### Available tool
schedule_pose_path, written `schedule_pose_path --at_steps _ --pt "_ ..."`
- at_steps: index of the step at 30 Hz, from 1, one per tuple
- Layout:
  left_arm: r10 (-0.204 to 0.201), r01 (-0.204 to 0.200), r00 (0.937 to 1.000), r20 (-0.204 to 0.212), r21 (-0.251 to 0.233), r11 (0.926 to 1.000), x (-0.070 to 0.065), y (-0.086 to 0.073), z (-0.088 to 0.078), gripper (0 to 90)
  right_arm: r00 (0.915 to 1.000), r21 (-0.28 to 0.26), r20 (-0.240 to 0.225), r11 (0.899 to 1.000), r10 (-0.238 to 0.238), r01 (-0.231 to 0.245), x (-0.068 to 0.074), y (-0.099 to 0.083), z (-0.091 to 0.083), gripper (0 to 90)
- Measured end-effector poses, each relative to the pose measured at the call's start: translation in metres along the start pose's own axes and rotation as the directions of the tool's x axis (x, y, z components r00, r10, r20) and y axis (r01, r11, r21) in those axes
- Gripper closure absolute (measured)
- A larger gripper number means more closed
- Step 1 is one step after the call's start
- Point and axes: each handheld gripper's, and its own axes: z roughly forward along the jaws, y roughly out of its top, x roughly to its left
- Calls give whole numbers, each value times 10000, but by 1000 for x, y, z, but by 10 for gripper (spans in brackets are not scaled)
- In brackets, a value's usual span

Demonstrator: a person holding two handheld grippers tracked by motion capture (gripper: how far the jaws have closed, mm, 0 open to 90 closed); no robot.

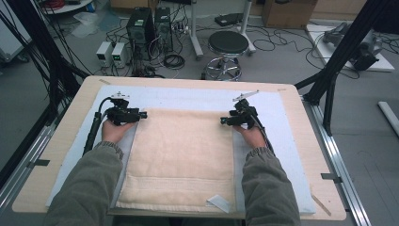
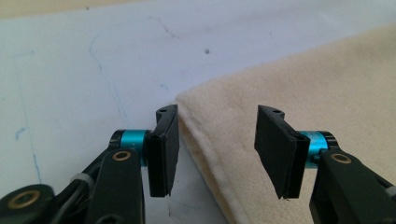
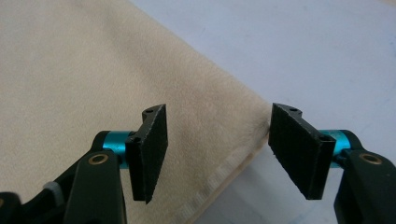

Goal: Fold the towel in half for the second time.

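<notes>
Straddling the far corners of the cream towel (image 1: 181, 157): left gripper (image 1: 141, 114) at the far-left corner, right gripper (image 1: 225, 121) at the far-right. Towel lies flat on the white mat (image 1: 277, 136) covering the table (image 1: 70, 108), white tag (image 1: 219, 203) at its near edge. Both sets of jaws spread, a corner between each pair, pads not pressing the fabric.

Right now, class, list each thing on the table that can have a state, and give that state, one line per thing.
Beige towel: lying flat, folded, far corners between the jaws, not pinched.
Left gripper: open, jaws astride the towel's far-left corner.
Right gripper: open, jaws astride the towel's far-right corner.
White mat: spread flat under the towel.
</notes>
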Motion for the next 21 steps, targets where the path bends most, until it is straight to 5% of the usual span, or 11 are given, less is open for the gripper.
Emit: schedule_pose_path --at_steps 6,10,11,14,19,21 --pt "191 -187 9998 -70 512 9985 -3 -8 14 559 9998 144 -196 9999 30 -27 2 -6 8 513" --pt "-128 135 9998 -156 462 9988 -3 -7 14 674 9985 57 -402 9993 369 -367 1 -7 8 620" --pt "-147 149 9999 -50 443 9989 -3 -8 15 725 9976 4 -566 9992 409 -410 2 -8 9 718" --pt "-420 407 9987 274 466 9981 -4 -8 16 804 9957 -6 -823 9990 434 -436 3 -8 10 786" --pt "-332 327 9993 189 270 9991 -5 -5 11 830 9901 -262 -1242 9973 646 -683 3 -8 3 813" --pt "-190 189 9996 191 60 9998 -7 -3 7 833 9911 -496 -1286 9980 333 -399 4 -4 -6 814"
